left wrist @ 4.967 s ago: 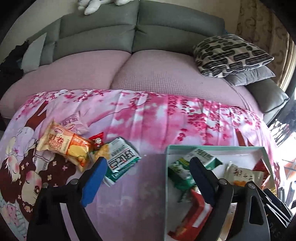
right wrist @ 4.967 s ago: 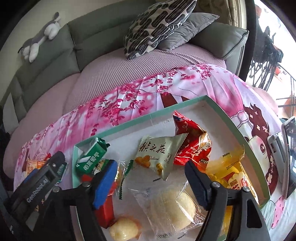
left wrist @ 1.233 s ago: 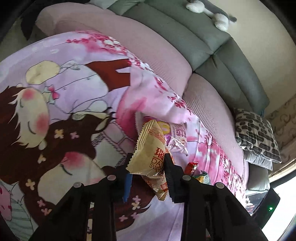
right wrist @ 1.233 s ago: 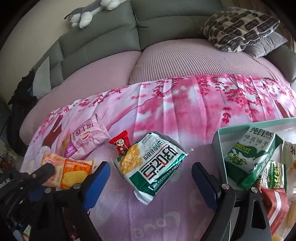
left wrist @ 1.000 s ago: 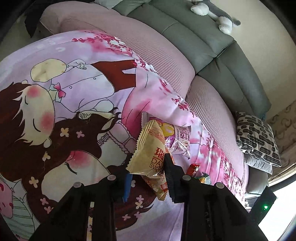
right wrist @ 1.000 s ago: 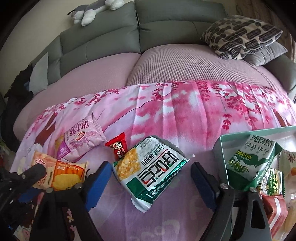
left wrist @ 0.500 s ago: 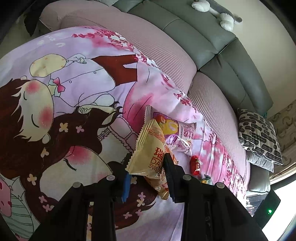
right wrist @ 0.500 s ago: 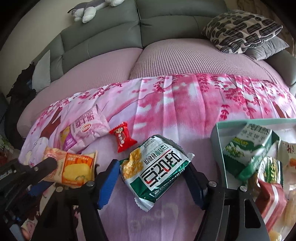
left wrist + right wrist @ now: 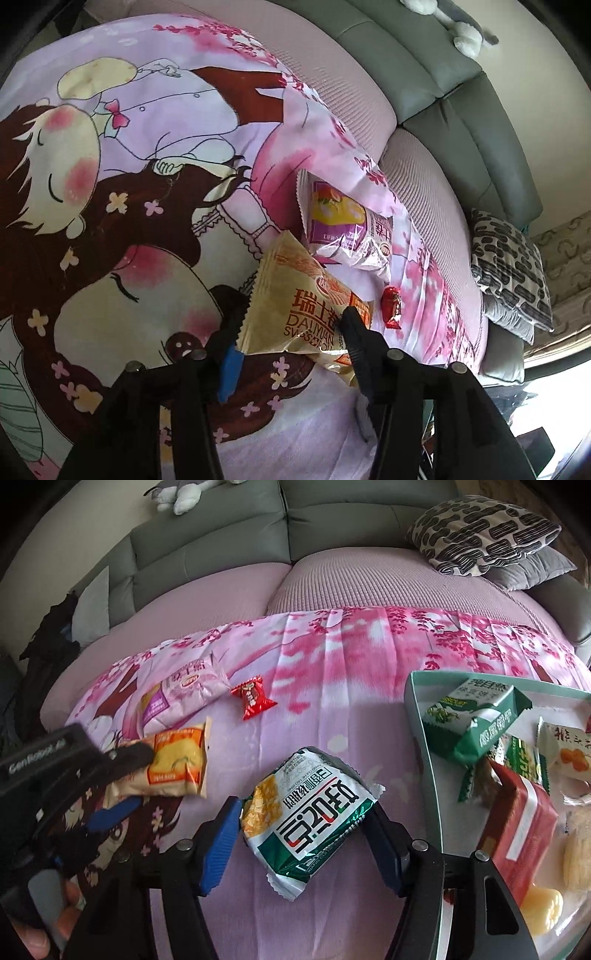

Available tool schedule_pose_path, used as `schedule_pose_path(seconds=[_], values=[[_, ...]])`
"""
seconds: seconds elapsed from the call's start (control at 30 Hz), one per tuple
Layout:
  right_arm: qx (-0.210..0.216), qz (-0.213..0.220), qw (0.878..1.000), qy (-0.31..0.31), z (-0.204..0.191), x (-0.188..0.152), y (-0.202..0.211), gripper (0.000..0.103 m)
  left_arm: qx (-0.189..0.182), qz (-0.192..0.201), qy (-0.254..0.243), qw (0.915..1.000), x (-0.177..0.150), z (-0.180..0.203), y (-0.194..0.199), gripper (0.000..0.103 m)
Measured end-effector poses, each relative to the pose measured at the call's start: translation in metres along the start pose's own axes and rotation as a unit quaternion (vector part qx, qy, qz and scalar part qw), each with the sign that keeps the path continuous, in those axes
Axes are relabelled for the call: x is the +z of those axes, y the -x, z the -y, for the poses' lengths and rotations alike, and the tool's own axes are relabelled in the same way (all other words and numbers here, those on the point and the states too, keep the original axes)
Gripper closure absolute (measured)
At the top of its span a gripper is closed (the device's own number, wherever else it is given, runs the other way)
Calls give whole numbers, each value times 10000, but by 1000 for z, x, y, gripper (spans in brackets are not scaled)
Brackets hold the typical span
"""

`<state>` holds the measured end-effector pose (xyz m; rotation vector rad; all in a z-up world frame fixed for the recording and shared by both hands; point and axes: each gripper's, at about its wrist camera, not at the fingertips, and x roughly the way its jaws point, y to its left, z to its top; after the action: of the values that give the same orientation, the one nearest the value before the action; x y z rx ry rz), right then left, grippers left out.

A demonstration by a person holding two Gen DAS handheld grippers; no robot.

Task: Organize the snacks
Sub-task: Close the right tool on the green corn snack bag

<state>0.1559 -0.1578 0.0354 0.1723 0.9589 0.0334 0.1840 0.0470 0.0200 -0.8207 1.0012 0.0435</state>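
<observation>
Left gripper [image 9: 291, 328] keeps pinching orange packet [image 9: 295, 314]; right gripper [image 9: 301, 834], spread wide a second ago, now closes around green packet [image 9: 306, 823], contact uncertain; tray [image 9: 415, 716] to its right next.

Bare blanket [image 9: 332, 709] is lying open between the red candy [image 9: 254, 697] and the tray [image 9: 415, 716]. The tray's near rim and its crowded packets are blocking passage on the right; the pink packet [image 9: 181, 694] is crowding the left.

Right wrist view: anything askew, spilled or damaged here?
Nothing spilled or torn. In the tray, the green biscuit pack lies tilted against the wall, and three snacks sit outside: green-white packet, red candy, pink packet.
</observation>
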Motion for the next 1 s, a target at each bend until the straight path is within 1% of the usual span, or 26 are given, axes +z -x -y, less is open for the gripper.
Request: schedule_pose_path(seconds=[0.1,0.13,0.33,0.37,0.43,0.6,0.67,0.73,1.0], values=[[25,7,10000,-22,1,0,-1,33,28,-14,-190,9998,-2,8,-3,39],[41,10,10000,-20,0,0,-1,32,53,-3,-231,9997,-2,10,-4,38],[26,47,10000,4,-2,3,-4,28,86,160,-242,9995,-3,9,-5,38],[10,51,10000,21,-3,3,-5,27,111,193,-250,9994,-3,9,-5,39],[-36,40,9999,93,-6,3,-7,24,178,236,-273,9992,-3,10,-5,46],[-28,30,9999,161,-8,3,-8,21,32,263,-54,9996,-1,2,-3,53],[-23,9,9998,209,-9,3,-9,17,19,275,-36,9996,-1,1,-1,54],[-64,-24,9995,305,-13,2,-11,16,13,274,-28,9996,-1,1,0,55],[-198,-54,9990,392,-16,2,-14,16,-19,252,55,9997,-1,-1,0,55]])
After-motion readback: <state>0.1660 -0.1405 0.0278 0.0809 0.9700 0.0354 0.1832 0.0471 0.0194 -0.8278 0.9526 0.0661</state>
